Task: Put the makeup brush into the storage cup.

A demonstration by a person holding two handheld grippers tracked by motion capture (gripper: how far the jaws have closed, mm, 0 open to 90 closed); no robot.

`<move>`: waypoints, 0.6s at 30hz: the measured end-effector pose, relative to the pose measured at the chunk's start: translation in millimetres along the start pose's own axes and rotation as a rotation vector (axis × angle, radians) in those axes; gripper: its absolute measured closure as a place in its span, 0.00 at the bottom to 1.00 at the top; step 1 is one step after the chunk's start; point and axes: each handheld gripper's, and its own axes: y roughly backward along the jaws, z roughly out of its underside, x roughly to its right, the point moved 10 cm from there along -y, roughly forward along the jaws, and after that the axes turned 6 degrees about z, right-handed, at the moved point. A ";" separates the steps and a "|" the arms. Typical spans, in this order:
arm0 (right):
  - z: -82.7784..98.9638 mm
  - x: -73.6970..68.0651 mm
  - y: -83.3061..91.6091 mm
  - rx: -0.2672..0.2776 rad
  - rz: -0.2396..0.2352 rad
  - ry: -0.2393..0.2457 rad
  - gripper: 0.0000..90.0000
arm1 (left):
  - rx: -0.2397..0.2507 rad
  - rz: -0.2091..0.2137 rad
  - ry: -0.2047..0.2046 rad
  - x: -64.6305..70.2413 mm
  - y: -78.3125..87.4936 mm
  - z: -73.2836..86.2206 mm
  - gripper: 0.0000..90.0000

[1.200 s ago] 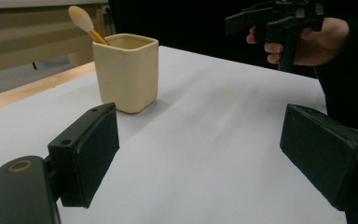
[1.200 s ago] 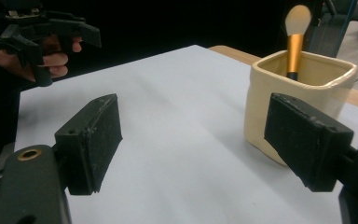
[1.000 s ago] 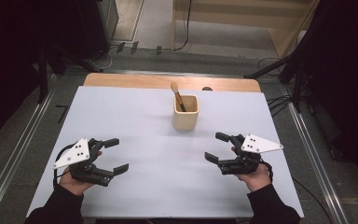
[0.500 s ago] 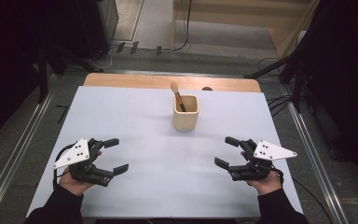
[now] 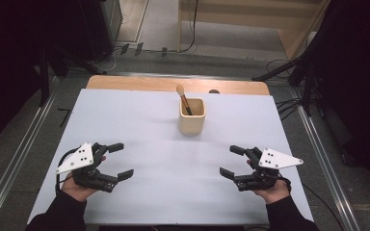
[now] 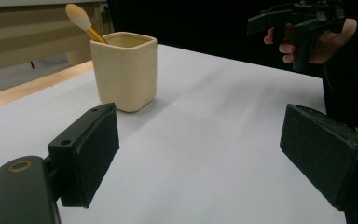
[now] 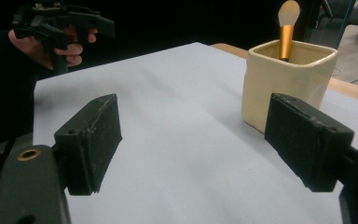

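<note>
A cream square cup stands at the far middle of the white table, with a brush leaning in it, its pale head up. My left gripper rests near the front left, open and empty. Toward the front right my right gripper is held open, nothing between its jaws. In the left gripper view the cup and brush sit ahead on the left, with the right gripper farther off. The right gripper view has the cup and brush at right, the left gripper far left.
A wooden strip runs along the table's far edge. Metal rails flank both sides of the table. Cables lie on the floor beyond, and a wooden frame stands at the back right.
My right gripper has drawn back toward the front right of the table. The left gripper, cup and brush have stayed put.
</note>
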 end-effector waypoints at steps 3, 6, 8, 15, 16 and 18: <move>-0.6 -1.5 -0.6 0.005 -0.003 0.008 0.22 | 0.000 0.001 0.000 0.2 0.0 -0.1 0.14; -0.5 -1.0 -0.1 0.004 -0.002 0.007 0.22 | -0.002 0.002 0.001 0.6 -0.3 0.2 0.14; -0.8 0.1 0.1 0.009 0.001 0.009 0.22 | -0.002 0.003 0.001 0.7 -0.5 0.0 0.14; -1.7 -1.0 0.3 0.011 -0.003 0.008 0.22 | 0.000 0.003 0.003 0.3 -0.5 -0.2 0.14; -1.6 -1.1 0.3 0.011 -0.004 0.008 0.22 | 0.000 0.003 0.004 0.5 -0.5 -0.2 0.14; -1.5 -1.0 0.3 0.010 -0.003 0.009 0.22 | 0.000 0.004 0.003 0.7 -0.6 -0.2 0.14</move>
